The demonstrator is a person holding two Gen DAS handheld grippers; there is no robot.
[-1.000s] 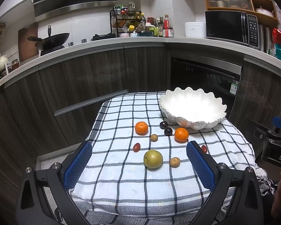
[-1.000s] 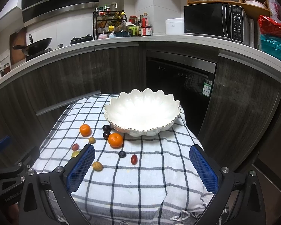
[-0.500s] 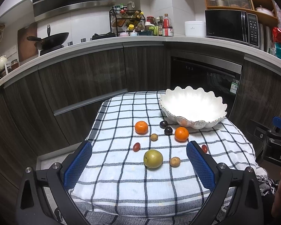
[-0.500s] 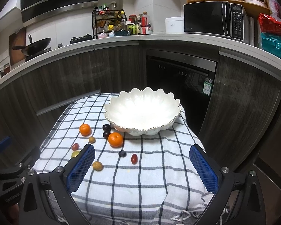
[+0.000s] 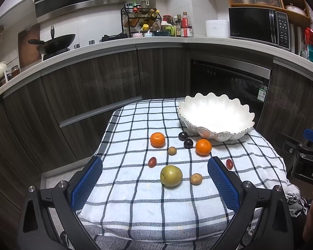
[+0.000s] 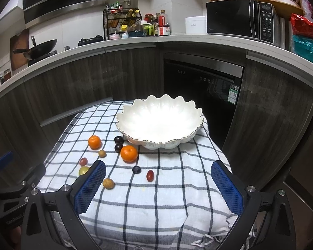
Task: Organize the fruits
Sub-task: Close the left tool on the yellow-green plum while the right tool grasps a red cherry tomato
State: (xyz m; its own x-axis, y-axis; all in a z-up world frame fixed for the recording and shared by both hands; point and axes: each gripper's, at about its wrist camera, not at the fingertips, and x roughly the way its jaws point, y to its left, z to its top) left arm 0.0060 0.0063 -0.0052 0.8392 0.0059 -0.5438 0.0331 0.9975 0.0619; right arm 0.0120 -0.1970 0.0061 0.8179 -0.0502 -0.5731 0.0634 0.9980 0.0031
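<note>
The fruits lie loose on a checked cloth [image 5: 135, 204], in front and to the left of a white bowl [image 5: 216, 117] with a wavy rim. There are two oranges [image 5: 157, 139], round and bright, two dark plums [image 5: 183, 135] touching the space between them, a bigger green-yellow fruit [image 5: 171, 175], two small brown ones [image 5: 196, 179] and two small red ones [image 5: 152, 162]. The bowl looks empty. The left gripper [image 5: 154, 184] has its fingers wide apart and holds nothing; the right gripper [image 6: 157, 189] is also spread wide, empty.
</note>
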